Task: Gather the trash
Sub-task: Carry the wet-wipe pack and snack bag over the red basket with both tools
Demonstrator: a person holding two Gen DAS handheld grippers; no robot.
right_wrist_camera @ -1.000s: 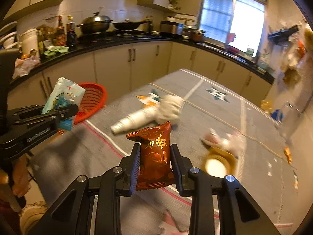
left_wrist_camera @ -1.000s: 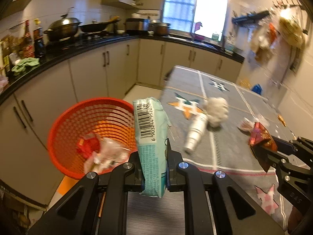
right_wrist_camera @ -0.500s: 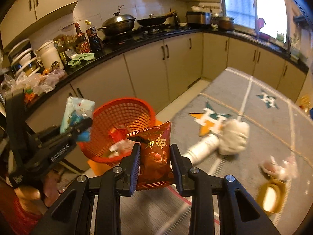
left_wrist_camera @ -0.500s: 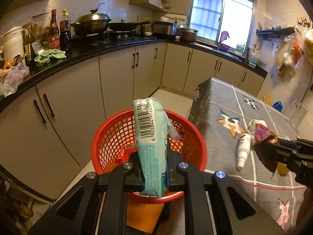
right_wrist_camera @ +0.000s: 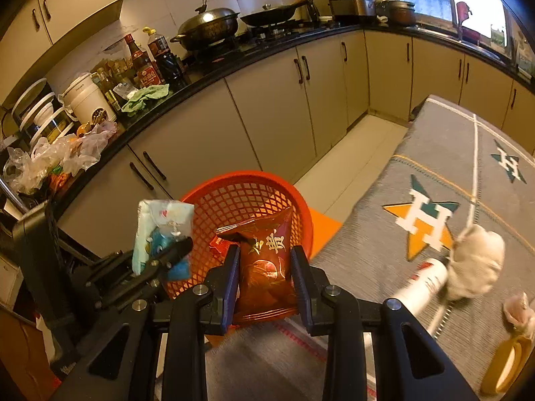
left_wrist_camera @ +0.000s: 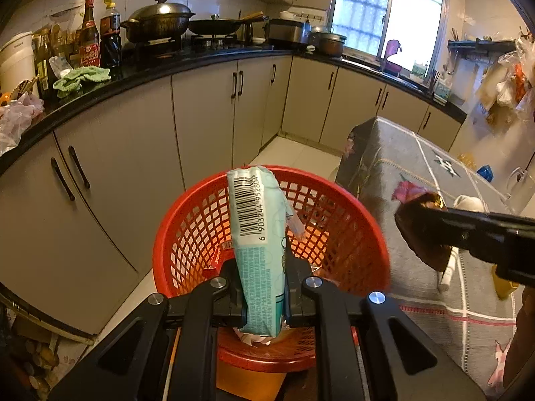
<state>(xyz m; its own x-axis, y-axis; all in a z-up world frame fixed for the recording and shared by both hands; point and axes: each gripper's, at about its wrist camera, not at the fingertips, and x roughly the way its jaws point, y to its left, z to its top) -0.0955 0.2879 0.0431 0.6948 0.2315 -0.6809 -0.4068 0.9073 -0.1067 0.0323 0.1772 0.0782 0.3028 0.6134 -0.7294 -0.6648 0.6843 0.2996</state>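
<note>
a: trash basket (left_wrist_camera: 187, 234) sits on the floor off the table's (left_wrist_camera: 418, 173) corner, straight under the left gripper (left_wrist_camera: 264, 287) clamping the tissue pack (left_wrist_camera: 257, 234) upright.

b: right gripper (right_wrist_camera: 264, 284), pinching the snack bag (right_wrist_camera: 264, 260), hangs at the basket's near rim over the table edge. left is nearer.

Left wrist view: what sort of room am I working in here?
A home kitchen, most likely: a lidded wok on a gas stove, a black countertop over beige cabinets, and sauce bottles by the wall.
</note>
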